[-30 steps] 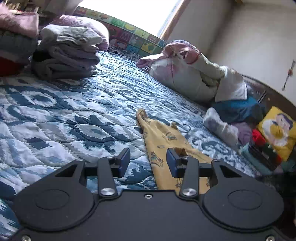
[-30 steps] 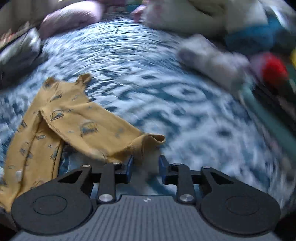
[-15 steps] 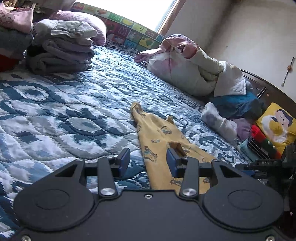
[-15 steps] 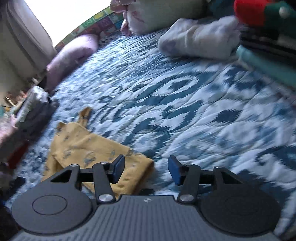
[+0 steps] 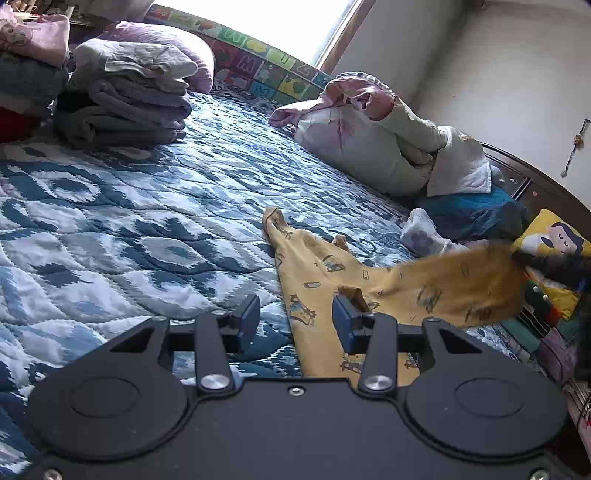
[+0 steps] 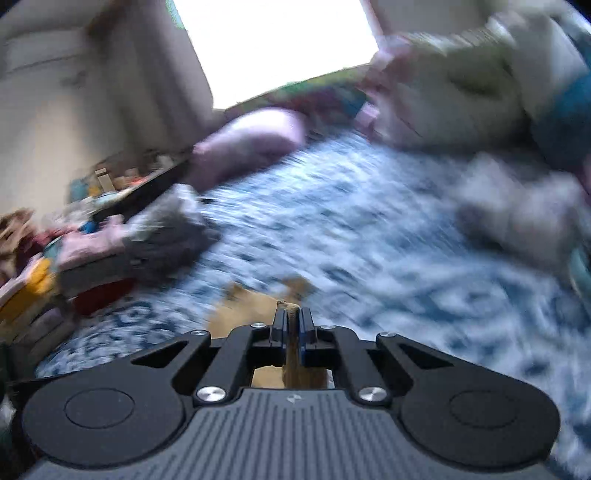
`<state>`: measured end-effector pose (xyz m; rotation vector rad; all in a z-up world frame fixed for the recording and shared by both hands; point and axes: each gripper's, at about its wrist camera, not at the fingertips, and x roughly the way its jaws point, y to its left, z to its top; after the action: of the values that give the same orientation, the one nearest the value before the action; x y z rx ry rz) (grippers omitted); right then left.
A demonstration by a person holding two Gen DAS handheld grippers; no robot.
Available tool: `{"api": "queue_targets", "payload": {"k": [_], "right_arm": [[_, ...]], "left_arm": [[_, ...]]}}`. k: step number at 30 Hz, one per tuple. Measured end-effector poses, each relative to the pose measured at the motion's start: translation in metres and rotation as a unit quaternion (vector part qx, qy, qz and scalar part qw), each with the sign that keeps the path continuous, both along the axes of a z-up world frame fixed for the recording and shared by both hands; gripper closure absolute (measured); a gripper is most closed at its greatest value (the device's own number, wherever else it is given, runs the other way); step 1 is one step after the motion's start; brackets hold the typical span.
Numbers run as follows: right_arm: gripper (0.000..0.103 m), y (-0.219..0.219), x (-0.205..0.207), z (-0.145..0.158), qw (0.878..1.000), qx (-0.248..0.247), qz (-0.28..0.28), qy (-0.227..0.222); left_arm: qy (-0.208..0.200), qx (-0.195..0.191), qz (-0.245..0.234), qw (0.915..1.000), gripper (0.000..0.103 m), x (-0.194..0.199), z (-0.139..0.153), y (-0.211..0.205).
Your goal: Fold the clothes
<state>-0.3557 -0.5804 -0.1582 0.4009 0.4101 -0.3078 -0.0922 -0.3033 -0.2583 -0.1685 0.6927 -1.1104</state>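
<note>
Left wrist view: the yellow printed cotton garment (image 5: 317, 269) lies on the blue-and-white patterned quilted bedspread (image 5: 147, 229), one narrow end stretched toward the far side of the bed, its near part running under the black two-finger left gripper (image 5: 295, 319).
Left gripper jaws: partly open, the blue pads apart with nothing pinched between them; the right-hand pad sits just over the garment's edge, and whether it touches the cloth I cannot tell.
Garment's right portion: lifted off the bedspread and drawn out to the right, blurred, ending at a dark blurred shape at the frame's edge.
Right wrist view: strongly blurred; the black two-finger right gripper (image 6: 291, 328) has its jaws almost fully together, having just been closing, with a fold of the yellow garment (image 6: 291, 347) clamped between the pads and hanging down behind them.
Rest of garment in that view: a yellow patch on the bedspread (image 6: 369, 240) just beyond the fingertips.
Folded stack: grey and lilac folded towels and clothes (image 5: 125, 99) piled at the far left of the bed, well apart from the garment.
Bundle: a white and pink bundled duvet (image 5: 373, 140) at the far right side of the bed, below the bright window (image 5: 258, 18).
Cushion: a yellow cartoon-print cushion (image 5: 554, 243) at the right edge, near the lifted cloth.
</note>
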Motion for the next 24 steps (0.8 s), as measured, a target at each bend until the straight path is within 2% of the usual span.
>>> {"api": "queue_targets", "payload": {"k": [3,6,9,12,14,19,24], "right_arm": [[0.095,0.034,0.025,0.025,0.997,-0.056,0.053,0.002],[0.095,0.071,0.047,0.034,0.988,-0.112,0.108,0.016],[0.095,0.109,0.062,0.030,0.970,-0.176,0.159,0.043],[0.095,0.140,0.073,0.011,0.952,-0.218,0.201,0.080],[0.095,0.157,0.076,-0.005,0.942,-0.234,0.219,0.103],[0.095,0.180,0.078,-0.035,0.928,-0.254,0.237,0.131],[0.096,0.197,0.070,-0.040,0.921,-0.270,0.257,0.110]], "left_arm": [[0.002,-0.003,0.002,1.0000,0.061,0.000,0.001,0.003],[0.004,-0.009,0.007,0.9999,0.061,0.002,0.003,0.008],[0.013,-0.016,0.013,0.9997,0.060,0.006,0.003,0.013],[0.021,-0.023,0.018,0.9994,0.060,0.010,0.004,0.018],[0.023,-0.027,0.019,0.9992,0.060,0.010,0.004,0.020],[0.024,-0.027,0.016,0.9992,0.060,0.010,0.004,0.020],[0.025,-0.025,0.015,0.9993,0.060,0.011,0.003,0.018]]}}
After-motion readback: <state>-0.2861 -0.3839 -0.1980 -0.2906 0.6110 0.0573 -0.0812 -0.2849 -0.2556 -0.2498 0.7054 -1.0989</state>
